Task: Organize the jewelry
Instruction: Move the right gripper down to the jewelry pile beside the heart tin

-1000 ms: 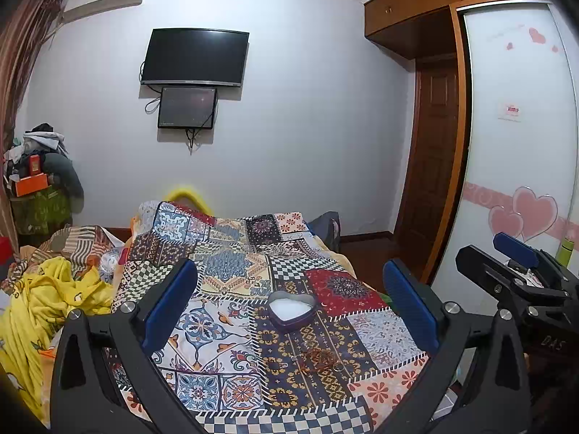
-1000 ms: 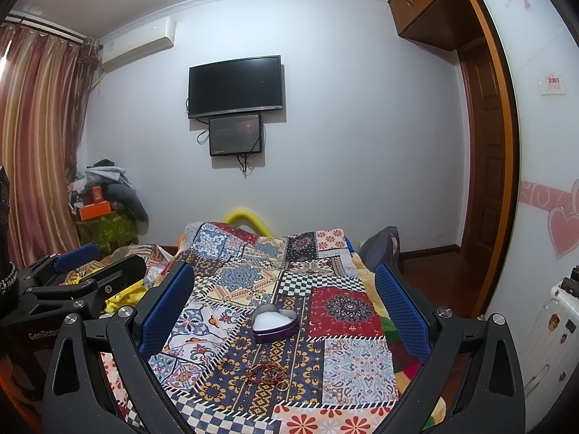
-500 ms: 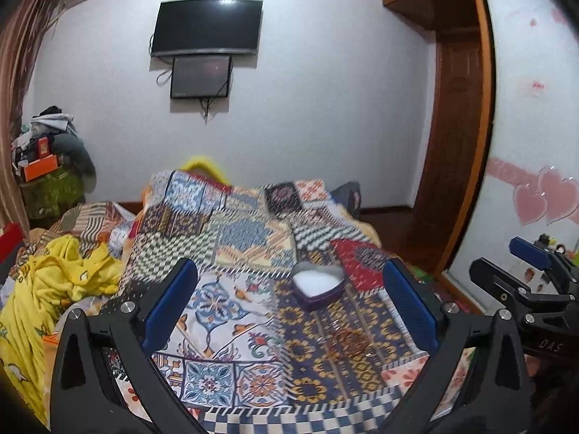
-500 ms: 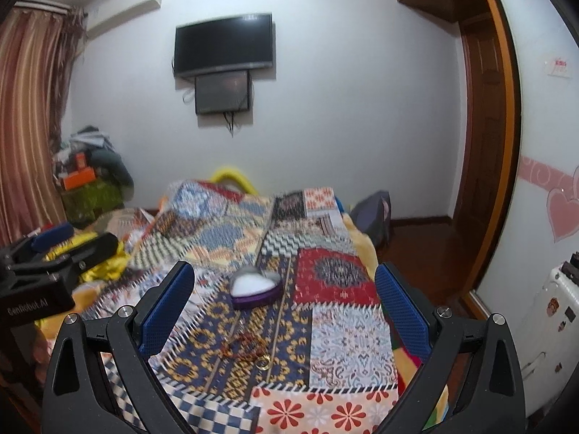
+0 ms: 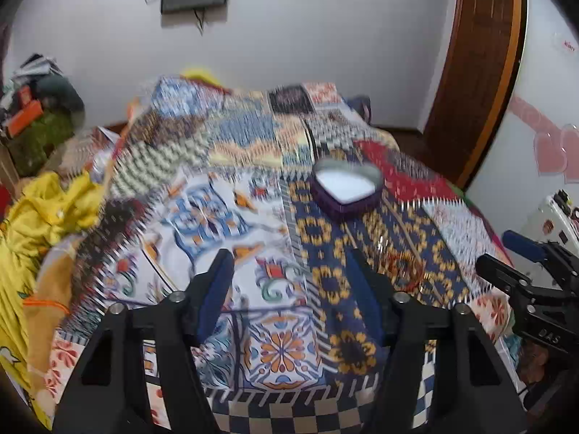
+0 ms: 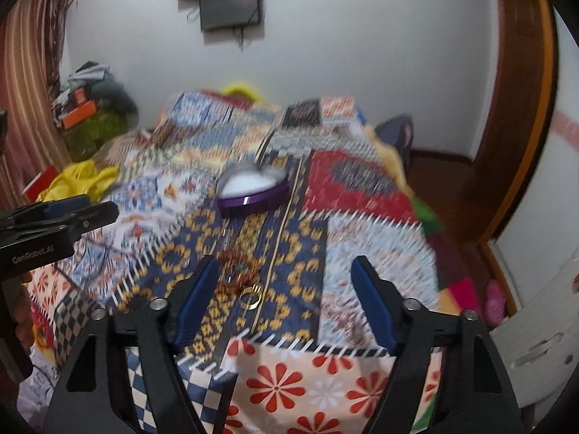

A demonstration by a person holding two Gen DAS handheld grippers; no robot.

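Note:
A purple heart-shaped box (image 5: 345, 188) (image 6: 253, 188) with a white lining sits open on the patchwork quilt (image 5: 231, 224) (image 6: 372, 238). Nearer to me lies a red-brown bead bracelet (image 5: 401, 264) (image 6: 237, 267) with a gold ring (image 6: 250, 294) beside it. My left gripper (image 5: 287, 256) (image 6: 97, 206) hovers over the quilt to the left of the jewelry; its jaws are closing on nothing. My right gripper (image 6: 286, 264) (image 5: 495, 253) hangs above the quilt with the bracelet and ring by its left finger; its jaws are closing too, with nothing pressed between the pads.
Yellow cloth (image 5: 43, 217) is heaped at the bed's left side. A white case (image 6: 535, 340) stands by the bed's right edge. A wooden door (image 5: 477, 72) is at the right, and a screen (image 6: 231, 3) hangs on the far wall.
Both grippers have tipped downward and sunk toward the quilt, so the box and jewelry look larger. Both pairs of jaws have narrowed from wide open.

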